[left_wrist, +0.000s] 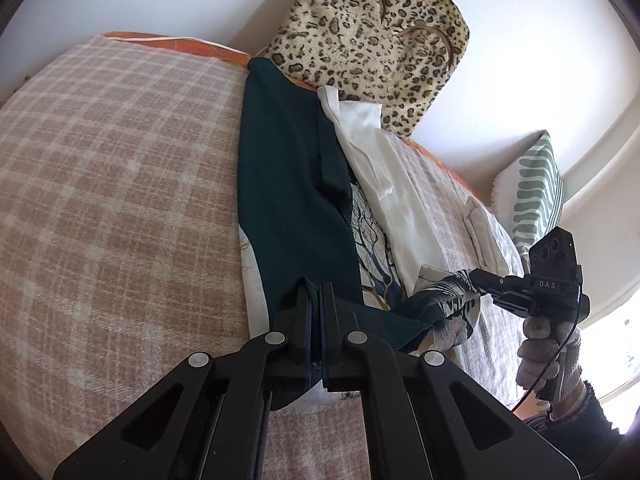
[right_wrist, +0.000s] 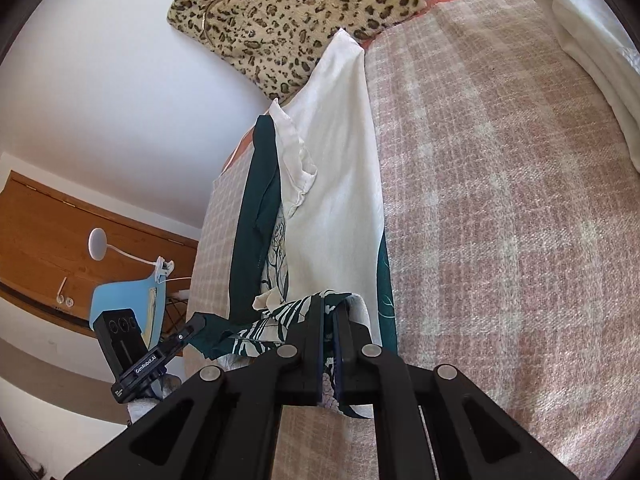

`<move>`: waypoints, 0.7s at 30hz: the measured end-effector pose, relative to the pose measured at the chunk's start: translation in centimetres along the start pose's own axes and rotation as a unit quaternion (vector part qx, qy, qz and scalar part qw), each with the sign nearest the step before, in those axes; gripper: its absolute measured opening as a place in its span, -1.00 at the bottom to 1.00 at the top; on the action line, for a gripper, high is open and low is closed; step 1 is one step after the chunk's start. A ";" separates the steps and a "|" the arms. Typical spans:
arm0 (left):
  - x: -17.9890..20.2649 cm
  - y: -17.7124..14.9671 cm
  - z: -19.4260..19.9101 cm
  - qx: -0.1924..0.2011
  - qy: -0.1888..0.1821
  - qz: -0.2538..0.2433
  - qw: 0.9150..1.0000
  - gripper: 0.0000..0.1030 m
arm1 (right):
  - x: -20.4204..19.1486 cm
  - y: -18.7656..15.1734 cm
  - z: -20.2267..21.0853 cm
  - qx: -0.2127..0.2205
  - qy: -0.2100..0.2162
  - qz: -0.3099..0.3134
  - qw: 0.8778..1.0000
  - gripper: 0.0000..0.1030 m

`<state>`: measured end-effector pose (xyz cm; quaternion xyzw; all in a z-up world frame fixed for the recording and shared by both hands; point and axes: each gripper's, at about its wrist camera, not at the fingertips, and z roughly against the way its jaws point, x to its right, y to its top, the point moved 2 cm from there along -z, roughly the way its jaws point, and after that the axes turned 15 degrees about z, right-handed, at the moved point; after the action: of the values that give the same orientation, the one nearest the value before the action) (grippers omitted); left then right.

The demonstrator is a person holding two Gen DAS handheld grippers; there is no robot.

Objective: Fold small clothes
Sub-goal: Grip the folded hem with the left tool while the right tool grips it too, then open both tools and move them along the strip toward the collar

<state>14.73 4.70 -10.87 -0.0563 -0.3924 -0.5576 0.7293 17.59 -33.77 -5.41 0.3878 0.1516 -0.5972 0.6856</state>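
Both grippers, left gripper and right gripper, are clamped tight on the dark green leaf-print garment. It's on a pink plaid blanket, with a leopard-print fuzzy bag beyond it against the white wall.

light: bright daylight, blown-out window at right | shadows: soft | focus: sharp | distortion: strong fisheye bending, dark corner vignette

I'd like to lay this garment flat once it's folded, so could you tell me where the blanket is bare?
The plaid blanket is bare left of the dark green garment, out to its edge. Another bare stretch lies between the white garment and the folded white cloth. The middle is crowded, with both garments running to the leopard-print cushion.
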 end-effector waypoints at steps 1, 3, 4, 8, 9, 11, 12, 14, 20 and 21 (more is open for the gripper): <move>-0.1 0.0 -0.1 0.000 0.001 0.002 1.000 -0.97 | 0.0 0.2 -0.2 -0.001 -0.003 0.001 1.000 -0.97; -0.4 0.2 -0.4 -0.001 0.002 0.008 1.000 -0.97 | 0.1 0.5 -0.6 -0.005 -0.008 0.002 1.000 -0.97; -0.5 0.3 -0.5 -0.002 0.002 0.011 1.000 -0.97 | 0.2 0.5 -0.9 -0.007 -0.006 0.001 1.000 -0.97; -0.9 0.8 -1.1 -0.006 0.002 0.026 1.000 -0.97 | 0.1 1.0 -1.9 -0.015 -0.021 0.012 1.000 -0.97; -0.9 0.9 -1.1 -0.003 0.004 0.024 1.000 -0.97 | 0.2 1.0 -2.0 -0.015 -0.021 0.011 1.000 -0.97; -0.7 1.3 -1.1 0.008 0.014 0.016 1.000 -0.95 | 0.5 1.2 -2.1 -0.014 -0.019 0.003 1.000 -0.96; -0.7 1.5 -1.1 0.011 0.016 0.018 1.000 -0.83 | 0.6 1.4 -2.1 -0.012 -0.020 0.001 1.000 -0.91; -0.8 2.1 -0.7 0.018 0.016 0.028 0.999 -0.49 | 1.0 1.8 -2.0 -0.010 -0.022 -0.008 1.000 -0.78; -1.3 3.3 1.9 0.061 0.010 0.010 0.998 -0.12 | 0.8 2.9 1.0 0.032 -0.036 0.029 0.998 -0.30; -1.2 3.2 2.1 0.064 0.014 -0.007 0.998 -0.12 | 0.5 2.9 1.4 0.034 -0.050 0.048 0.997 -0.30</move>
<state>16.26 7.93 -9.05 0.0006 -0.4172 -0.5371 0.7331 20.02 -35.16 -3.80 0.3869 0.0779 -0.5872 0.7067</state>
